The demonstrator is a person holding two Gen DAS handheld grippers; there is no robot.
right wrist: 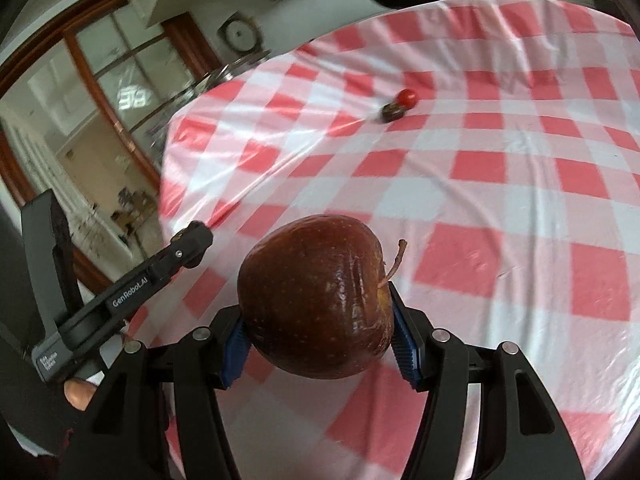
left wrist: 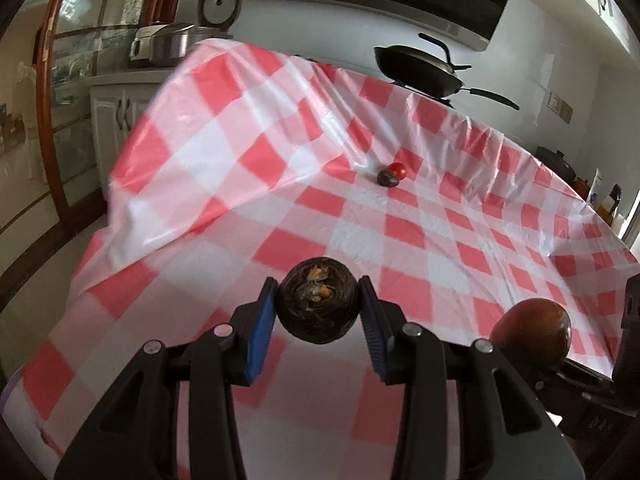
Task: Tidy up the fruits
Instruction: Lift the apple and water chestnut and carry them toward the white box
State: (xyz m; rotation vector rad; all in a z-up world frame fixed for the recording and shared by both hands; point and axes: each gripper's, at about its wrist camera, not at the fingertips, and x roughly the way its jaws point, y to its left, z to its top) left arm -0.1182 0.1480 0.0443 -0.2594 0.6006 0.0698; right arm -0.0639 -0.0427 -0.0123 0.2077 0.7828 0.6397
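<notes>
My left gripper [left wrist: 319,300] is shut on a dark brown round fruit [left wrist: 318,300] with a rough top and holds it above the table. My right gripper [right wrist: 316,320] is shut on a dark red apple [right wrist: 316,296] with its stem pointing right; the apple also shows at the right of the left wrist view [left wrist: 534,328]. Far across the red-and-white checked tablecloth [left wrist: 400,232] a small red tomato [left wrist: 398,169] lies touching a small dark fruit [left wrist: 387,178]; both also show in the right wrist view, the tomato [right wrist: 408,97] and the dark fruit [right wrist: 393,111].
A black wok [left wrist: 420,70] stands beyond the table's far edge. A steel pot [left wrist: 168,44] and rice cooker [left wrist: 220,2] sit on a white cabinet at the far left. The left gripper's body [right wrist: 132,292] is at the left of the right wrist view. The cloth is wrinkled.
</notes>
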